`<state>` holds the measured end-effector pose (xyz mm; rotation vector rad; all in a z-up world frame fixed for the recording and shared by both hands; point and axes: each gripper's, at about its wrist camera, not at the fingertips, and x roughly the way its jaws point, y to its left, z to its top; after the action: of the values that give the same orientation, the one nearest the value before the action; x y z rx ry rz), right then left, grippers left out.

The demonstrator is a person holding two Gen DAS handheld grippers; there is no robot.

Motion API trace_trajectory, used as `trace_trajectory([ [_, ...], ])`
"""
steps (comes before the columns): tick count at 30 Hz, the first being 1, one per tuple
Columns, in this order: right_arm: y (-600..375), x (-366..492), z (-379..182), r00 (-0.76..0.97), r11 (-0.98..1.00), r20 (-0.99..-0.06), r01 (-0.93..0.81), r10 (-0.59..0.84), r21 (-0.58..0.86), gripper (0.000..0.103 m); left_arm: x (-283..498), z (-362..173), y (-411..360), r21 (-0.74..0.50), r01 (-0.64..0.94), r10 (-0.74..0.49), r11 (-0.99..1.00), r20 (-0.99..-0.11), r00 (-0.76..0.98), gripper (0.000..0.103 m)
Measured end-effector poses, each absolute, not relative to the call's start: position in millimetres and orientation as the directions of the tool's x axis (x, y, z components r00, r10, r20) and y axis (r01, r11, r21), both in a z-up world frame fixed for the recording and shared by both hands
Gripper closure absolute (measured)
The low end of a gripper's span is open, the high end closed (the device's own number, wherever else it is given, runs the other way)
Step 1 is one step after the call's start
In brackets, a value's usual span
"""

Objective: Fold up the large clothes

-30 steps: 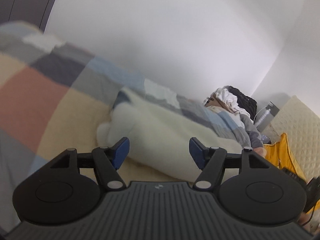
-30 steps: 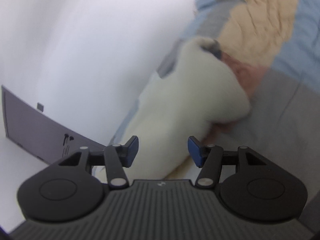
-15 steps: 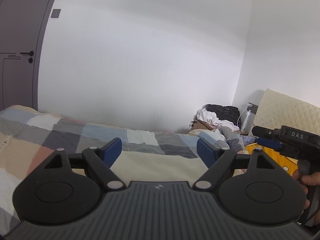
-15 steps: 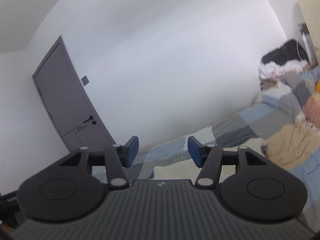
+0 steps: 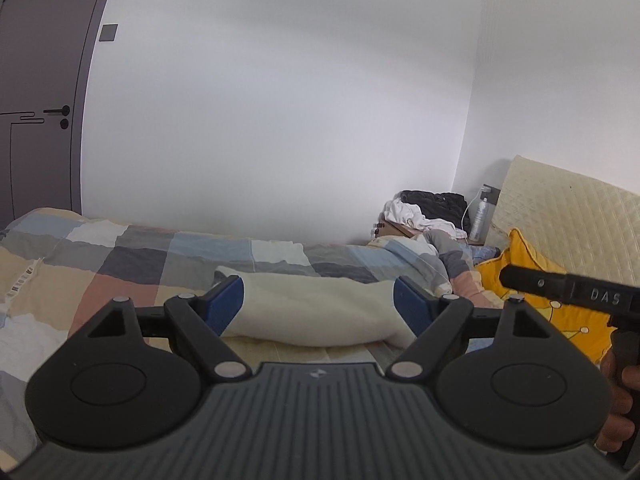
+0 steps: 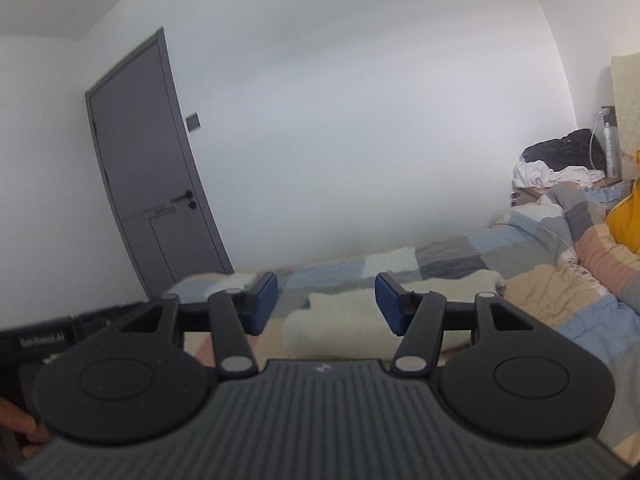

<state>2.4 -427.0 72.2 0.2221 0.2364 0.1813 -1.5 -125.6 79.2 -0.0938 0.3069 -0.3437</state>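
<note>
A cream fleece garment (image 5: 320, 306) lies folded in a long bundle on the patchwork bedspread (image 5: 132, 260). It also shows in the right wrist view (image 6: 336, 316). My left gripper (image 5: 319, 306) is open and empty, held level in front of the bundle and apart from it. My right gripper (image 6: 326, 306) is open and empty, also short of the garment. The right gripper's body shows at the right edge of the left wrist view (image 5: 568, 290).
A yellow pillow (image 5: 536, 280) and a cream quilted headboard (image 5: 568, 216) stand at the right. A pile of dark and white clothes (image 5: 428, 212) sits at the bed's far corner beside a bottle (image 5: 480, 220). A grey door (image 6: 148, 184) is at the left.
Both grippers have pulled back from the garment and tilted up from looking down at the bed to looking level across it. Both stayed open and empty.
</note>
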Motion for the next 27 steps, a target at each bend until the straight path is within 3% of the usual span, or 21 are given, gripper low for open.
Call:
trace_trajectory([
  [6, -417.8, -22.5, 52.0, 0.945, 0.974, -0.273, -0.133, 0.181, 0.183, 0.045, -28.3, 61.8, -132.8, -0.077, 0.303, -0.312, 0.950, -0.277, 0.909, 0.018],
  [17, -413.6, -33.1, 21.1, 0.938, 0.980, -0.313, -0.099, 0.150, 0.173, 0.045, -11.8, 22.0, -127.1, -0.192, 0.284, -0.336, 0.939, -0.352, 0.873, 0.018],
  [27, -405.0, -28.1, -5.0, 0.914, 0.984, -0.380, -0.087, 0.141, 0.155, 0.045, -4.6, 9.1, -129.1, -0.147, 0.253, -0.291, 0.956, -0.375, 0.880, 0.018],
])
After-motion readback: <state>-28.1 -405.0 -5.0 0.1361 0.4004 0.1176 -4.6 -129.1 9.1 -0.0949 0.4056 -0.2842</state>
